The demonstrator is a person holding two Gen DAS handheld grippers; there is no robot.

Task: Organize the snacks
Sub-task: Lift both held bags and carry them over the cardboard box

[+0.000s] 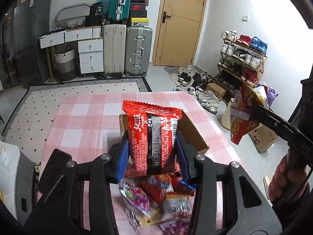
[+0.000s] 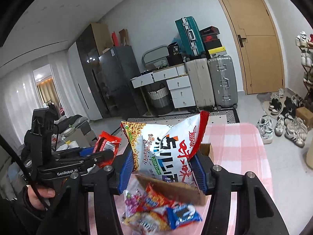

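While both packets are held clear of the tabletop (image 1: 82,117), the relation that matters is how each one lies from the open cardboard box (image 1: 192,135). In the left wrist view the left gripper (image 1: 154,152) is seen with its blue fingers (image 1: 123,156) clamped on the two side edges of a red noodle packet (image 1: 152,135). The packet stands upright between them, its long axis running away from the camera, and the box mouth shows directly behind and below it. The left packet is therefore judged the nearer to the box, needing little more than a short forward and downward carry.

In the right wrist view the right gripper (image 2: 162,166) is closed on a white and red noodle bag (image 2: 166,148), which is tilted, its upper corner leaning to the right. The box (image 2: 207,148) is seen only in part beneath and just beyond this bag. From the left wrist view, the same bag (image 1: 244,113) appears out past the right edge of the tabletop, well apart from the box, so a longer inward carry is judged necessary on that side.

A loose pile of small snacks (image 1: 156,201) lies on the tabletop beneath the fingers, on the near side of the box, not yet sorted.
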